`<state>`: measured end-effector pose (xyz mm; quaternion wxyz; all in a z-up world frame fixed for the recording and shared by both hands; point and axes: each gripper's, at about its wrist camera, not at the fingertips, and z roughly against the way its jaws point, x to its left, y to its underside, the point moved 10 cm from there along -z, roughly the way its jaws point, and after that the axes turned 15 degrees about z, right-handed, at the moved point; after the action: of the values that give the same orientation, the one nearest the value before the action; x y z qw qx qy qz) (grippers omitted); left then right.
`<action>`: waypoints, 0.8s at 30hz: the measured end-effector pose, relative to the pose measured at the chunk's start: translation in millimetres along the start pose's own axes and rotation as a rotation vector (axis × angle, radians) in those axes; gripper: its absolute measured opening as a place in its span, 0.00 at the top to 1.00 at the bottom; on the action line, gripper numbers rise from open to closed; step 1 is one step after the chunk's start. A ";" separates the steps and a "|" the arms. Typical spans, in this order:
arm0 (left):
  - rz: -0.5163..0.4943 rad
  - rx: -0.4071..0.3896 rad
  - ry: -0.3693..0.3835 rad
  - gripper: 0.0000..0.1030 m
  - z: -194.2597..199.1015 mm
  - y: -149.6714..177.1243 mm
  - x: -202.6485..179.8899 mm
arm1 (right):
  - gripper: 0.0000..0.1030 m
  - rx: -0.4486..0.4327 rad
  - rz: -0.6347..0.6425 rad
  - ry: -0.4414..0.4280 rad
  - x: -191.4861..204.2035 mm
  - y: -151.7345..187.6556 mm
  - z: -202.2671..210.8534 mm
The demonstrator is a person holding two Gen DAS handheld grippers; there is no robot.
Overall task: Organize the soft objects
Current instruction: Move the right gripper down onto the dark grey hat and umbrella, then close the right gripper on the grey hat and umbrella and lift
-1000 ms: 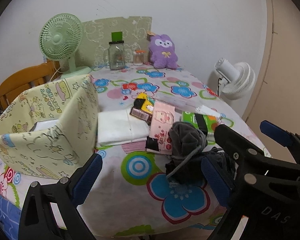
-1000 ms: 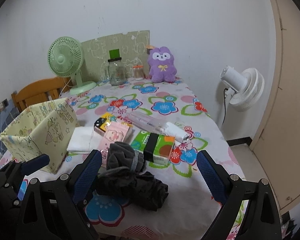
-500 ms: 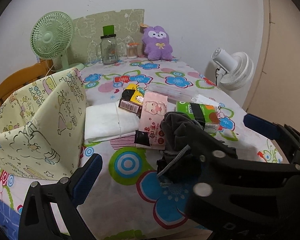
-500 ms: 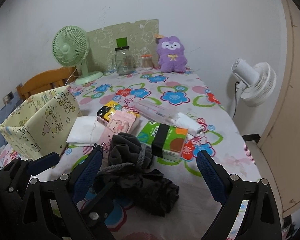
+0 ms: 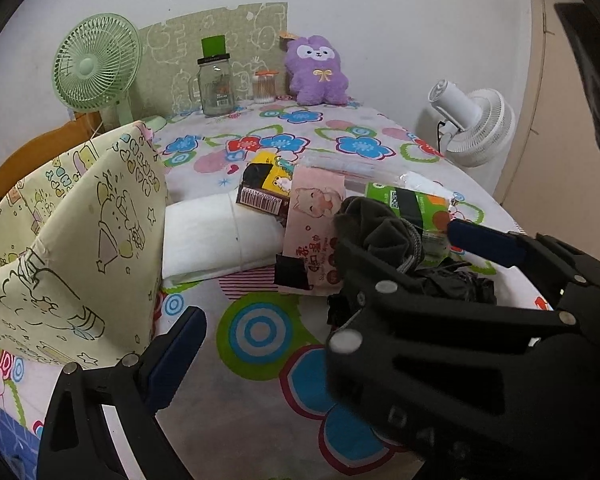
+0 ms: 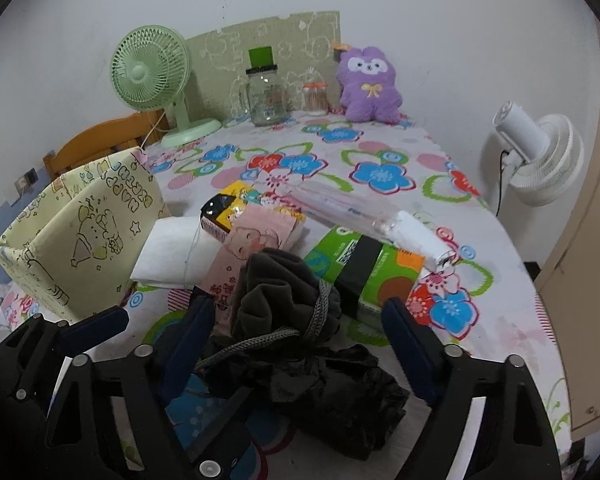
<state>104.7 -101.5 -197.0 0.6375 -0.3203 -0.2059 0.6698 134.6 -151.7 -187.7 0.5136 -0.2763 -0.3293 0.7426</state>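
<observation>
A dark grey drawstring bundle (image 6: 284,300) lies on a crumpled black cloth (image 6: 335,384) at the near edge of the flowered table (image 6: 379,148). My right gripper (image 6: 298,308) straddles the bundle and its jaws are closing. The left pad is close beside the bundle and the right pad stands clear of it. In the left wrist view the right gripper (image 5: 395,236) reaches in over the bundle (image 5: 379,228) and hides the left gripper's right finger. My left gripper (image 5: 300,320) is open and holds nothing. A cream cartoon-print fabric box (image 5: 68,240) stands at the left.
Behind the bundle lie a pink tissue pack (image 6: 252,240), a green tissue pack (image 6: 363,268), a white folded pad (image 5: 212,236), a yellow-black packet (image 5: 264,188) and a clear wrapped tube (image 6: 351,208). A purple plush (image 6: 369,84), a jar (image 6: 266,96) and a green fan (image 6: 152,68) stand at the back.
My right gripper has come forward and down around the dark bundle, with its fingers narrower than before. In the left wrist view it now covers more of the right side.
</observation>
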 end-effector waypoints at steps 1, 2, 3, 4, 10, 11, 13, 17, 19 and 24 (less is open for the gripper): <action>-0.002 0.003 0.001 0.04 -0.5 0.3 -0.1 | 0.26 0.009 -0.004 -0.006 -0.3 1.0 -2.6; -0.004 0.005 0.004 0.04 -0.8 0.9 -0.2 | 0.29 0.014 -0.001 -0.011 0.1 1.6 -4.1; -0.006 0.007 0.005 0.03 -0.8 1.1 -0.6 | 0.33 0.016 0.001 -0.015 0.7 2.2 -5.0; -0.006 0.009 0.008 0.03 -0.9 1.2 -1.1 | 0.37 0.018 0.007 -0.021 1.6 2.2 -5.8; -0.003 0.004 -0.002 0.03 0.6 0.5 -0.9 | 0.49 0.008 0.073 0.018 3.2 -1.4 -1.2; -0.006 0.005 -0.002 0.03 0.7 0.5 -1.9 | 0.50 0.006 0.076 0.018 3.5 -1.7 0.2; -0.007 0.001 -0.001 0.03 2.2 -1.1 -3.6 | 0.51 -0.005 0.076 0.014 4.3 -3.6 4.4; -0.009 -0.021 0.009 0.03 8.5 -6.1 -8.0 | 0.52 -0.038 0.064 0.027 -0.2 -9.5 15.6; -0.013 -0.029 0.012 0.03 11.2 -7.8 -10.4 | 0.52 -0.052 0.054 0.035 -3.5 -12.5 20.9; -0.027 -0.039 0.034 0.03 16.2 -8.4 -20.4 | 0.52 -0.075 0.045 0.060 -11.9 -15.7 34.1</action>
<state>99.2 -118.6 -176.4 0.6436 -0.3413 -0.2124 0.6513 122.0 -166.0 -153.2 0.4956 -0.3248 -0.3351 0.7325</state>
